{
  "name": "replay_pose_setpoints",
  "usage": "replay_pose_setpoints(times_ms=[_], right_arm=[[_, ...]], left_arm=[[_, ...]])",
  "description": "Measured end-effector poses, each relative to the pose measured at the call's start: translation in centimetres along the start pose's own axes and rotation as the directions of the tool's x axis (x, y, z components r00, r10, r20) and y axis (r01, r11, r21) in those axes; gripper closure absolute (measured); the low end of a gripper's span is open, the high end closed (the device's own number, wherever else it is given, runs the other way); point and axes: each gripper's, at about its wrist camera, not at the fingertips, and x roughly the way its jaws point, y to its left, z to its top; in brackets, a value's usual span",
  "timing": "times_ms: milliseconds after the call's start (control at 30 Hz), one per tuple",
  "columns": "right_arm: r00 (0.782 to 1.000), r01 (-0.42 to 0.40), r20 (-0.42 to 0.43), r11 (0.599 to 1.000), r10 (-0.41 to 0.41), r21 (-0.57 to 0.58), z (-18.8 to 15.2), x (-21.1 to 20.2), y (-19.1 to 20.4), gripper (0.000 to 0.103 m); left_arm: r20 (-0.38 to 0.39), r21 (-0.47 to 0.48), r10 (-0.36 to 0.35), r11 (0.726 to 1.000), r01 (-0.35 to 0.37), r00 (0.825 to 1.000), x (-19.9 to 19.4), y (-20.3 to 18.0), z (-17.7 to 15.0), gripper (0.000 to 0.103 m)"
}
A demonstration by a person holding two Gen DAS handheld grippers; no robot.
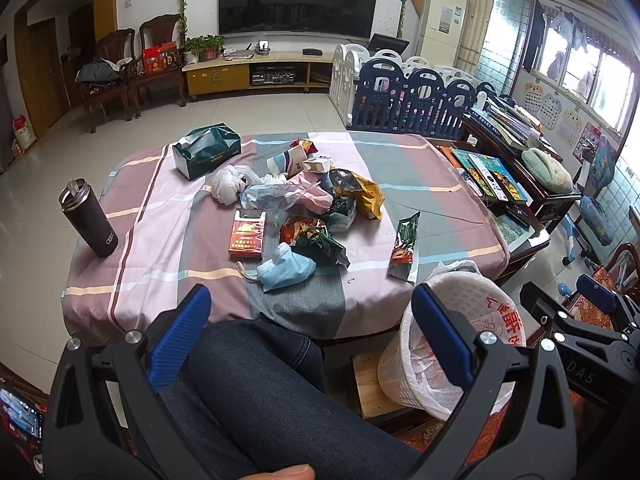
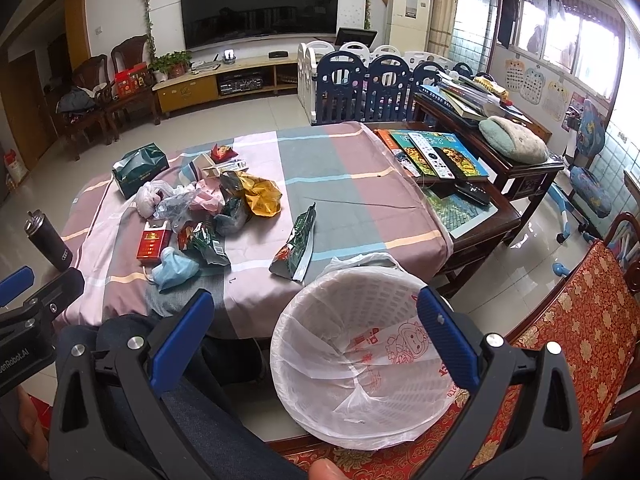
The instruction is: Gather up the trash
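A heap of trash (image 1: 304,204) (image 2: 208,208) lies on the striped tablecloth (image 1: 420,200): plastic bags, snack wrappers, a yellow bag (image 2: 262,196), a red cigarette pack (image 1: 247,236) (image 2: 151,244) and a blue face mask (image 1: 285,268) (image 2: 173,266). One green snack bag (image 1: 405,247) (image 2: 295,248) lies apart, nearer the white lined waste basket (image 1: 448,344) (image 2: 360,364). My left gripper (image 1: 312,332) hangs open over a denim knee, short of the table. My right gripper (image 2: 316,336) is open above the basket's rim, holding nothing.
A dark thermos (image 1: 89,218) (image 2: 48,240) stands at the table's left corner, a green tissue box (image 1: 206,150) (image 2: 140,170) at the back left. Books and remotes (image 2: 436,154) cover a side table on the right. A red-cushioned chair (image 2: 580,320) is beside the basket.
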Motion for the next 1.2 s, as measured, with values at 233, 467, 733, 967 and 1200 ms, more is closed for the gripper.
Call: replay_pose_setpoints(times_ms=[233,467,733,967,1200], right_arm=[[1.0,0.001,-0.003,1.0,-0.001,0.0,-0.19,-0.03,-0.03,0.003],[1.0,0.002,-0.003,1.0,-0.002,-0.002,0.01,0.11,0.09,0.003],[1.0,0.005,-0.002,1.0,-0.005,-0.001,0.05,0.13,0.09,0.003],[1.0,0.007,-0.007,1.0,-0.007,-0.003,-0.01,0.28,0.16,0.003],[1.0,0.006,-0.013,1.0,-0.006,-0.002,-0.4,0.44,0.15,0.003]], left_arm=[[-0.005,-0.003,-0.001,1.0,0.001,1.0,0.09,0.22,0.13,0.003],[-0.011,-0.012,-0.001,1.0,0.0,1.0,0.26,0.48,0.45,0.003],[-0.011,-0.012,-0.001,1.0,0.001,1.0,0.25,0.5,0.44,0.003],[-0.011,-0.013,-0.001,1.0,0.001,1.0,0.27,0.52,0.47,0.003],[-0.011,-0.013,-0.002,1.0,0.001,1.0,0.24,0.53,0.45,0.003]])
